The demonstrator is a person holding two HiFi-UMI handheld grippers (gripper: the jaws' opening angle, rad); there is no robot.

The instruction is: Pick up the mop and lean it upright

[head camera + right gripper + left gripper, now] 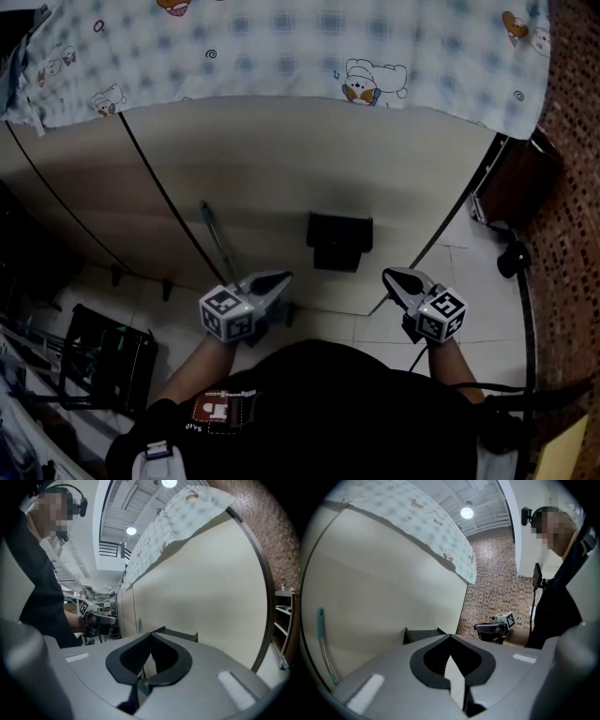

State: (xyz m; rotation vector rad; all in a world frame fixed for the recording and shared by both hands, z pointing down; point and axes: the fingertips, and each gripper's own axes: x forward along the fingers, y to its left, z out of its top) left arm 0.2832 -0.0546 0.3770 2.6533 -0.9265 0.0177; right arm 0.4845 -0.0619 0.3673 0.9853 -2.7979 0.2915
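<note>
- The beige wall (281, 159) closes off the space ahead of both grippers; dark seams split it into panels, and a checked cloth (281, 37) with cartoon bears hangs over its top edge
- A dark box (339, 241) sits against the foot of the wall, between the two grippers as seen from the head view
- A black rack (108, 361) crowds the left side and a brick wall (572, 187) bounds the right; a strip of pale tiled floor (469, 272) lies open between the person and the wall
- The left gripper (279, 278) is clenched, tips meeting with nothing between them; the right gripper (394, 275) is likewise closed and empty
- The two grippers are held well apart and point toward the wall
- The mop (216, 239) leans against the wall just ahead of the left gripper, apart from its jaws; its lower end passes behind that gripper in the head view, so the mop head cannot be made out
- The left gripper view alone shows the mop's teal grip capping a thin grey pole at its far left edge, and a round ceiling lamp (467, 512)
- The right gripper view shows only a small green sliver of the mop beyond its jaws, plus shelving (283, 616) at the right edge
</note>
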